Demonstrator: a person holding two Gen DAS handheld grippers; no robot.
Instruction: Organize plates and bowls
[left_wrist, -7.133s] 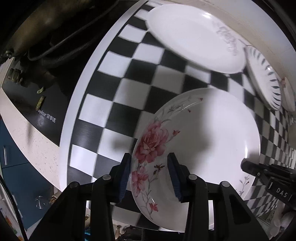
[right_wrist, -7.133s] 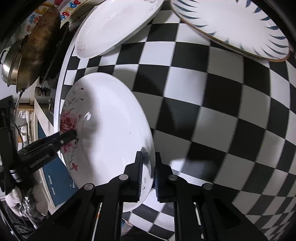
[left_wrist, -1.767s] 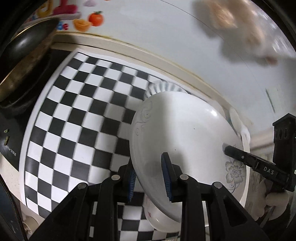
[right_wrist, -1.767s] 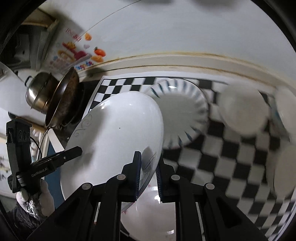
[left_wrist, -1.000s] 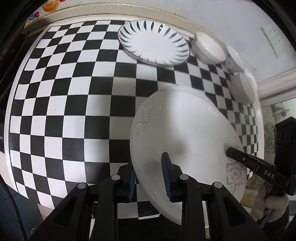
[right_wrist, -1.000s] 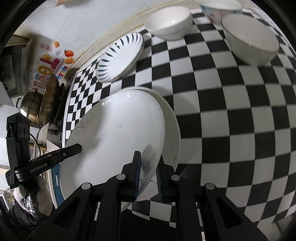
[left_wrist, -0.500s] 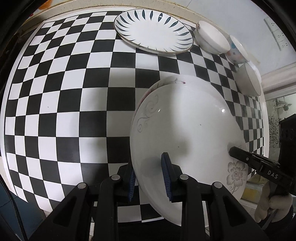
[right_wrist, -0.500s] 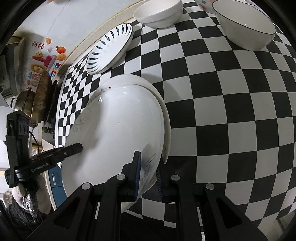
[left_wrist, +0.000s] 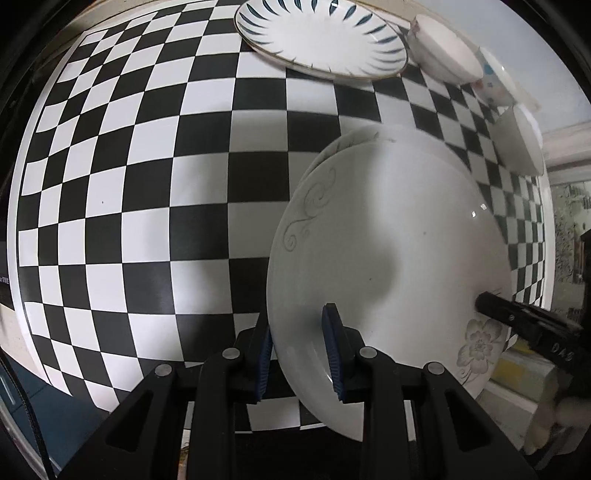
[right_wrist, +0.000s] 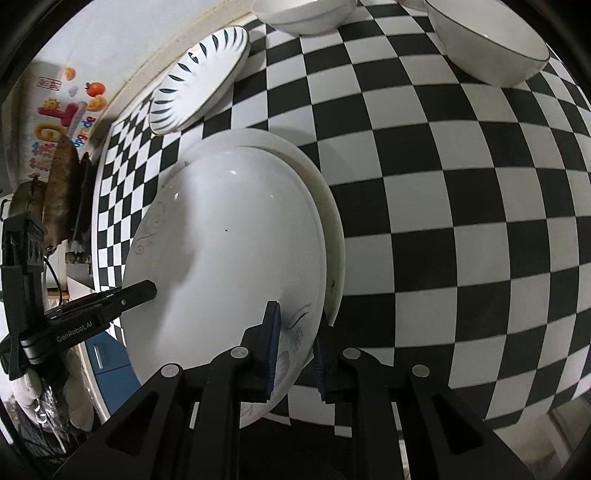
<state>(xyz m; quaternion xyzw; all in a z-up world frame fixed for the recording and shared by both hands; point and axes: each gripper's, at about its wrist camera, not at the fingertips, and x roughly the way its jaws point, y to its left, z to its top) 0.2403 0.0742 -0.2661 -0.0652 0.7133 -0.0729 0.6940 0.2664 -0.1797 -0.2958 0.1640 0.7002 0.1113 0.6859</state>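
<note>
A white plate with grey scrolls and a grey flower (left_wrist: 388, 240) (right_wrist: 229, 258) is held at opposite rims by both grippers. My left gripper (left_wrist: 297, 350) is shut on its near-left rim; in the right wrist view the left gripper (right_wrist: 149, 290) reaches in from the left. My right gripper (right_wrist: 295, 350) is shut on the flowered rim, and the right gripper (left_wrist: 484, 304) enters the left wrist view from the right. Close beneath, a second white plate (left_wrist: 347, 138) (right_wrist: 332, 229) lies on the checkered mat (left_wrist: 147, 184); only its far rim shows. I cannot tell whether the plates touch.
A blue-leaf plate (left_wrist: 321, 37) (right_wrist: 195, 81) sits at the mat's far side. Three bowls stand by it: a white one (left_wrist: 443, 51) (right_wrist: 303, 11), a patterned one (left_wrist: 495, 81) and a dark-rimmed one (left_wrist: 521, 140) (right_wrist: 487, 44). A pan and pot (right_wrist: 59, 184) stand on the stove.
Both grippers have tipped further downward and the held plate has sunk closer over the plate below, covering more of it. Both grips are unchanged.
</note>
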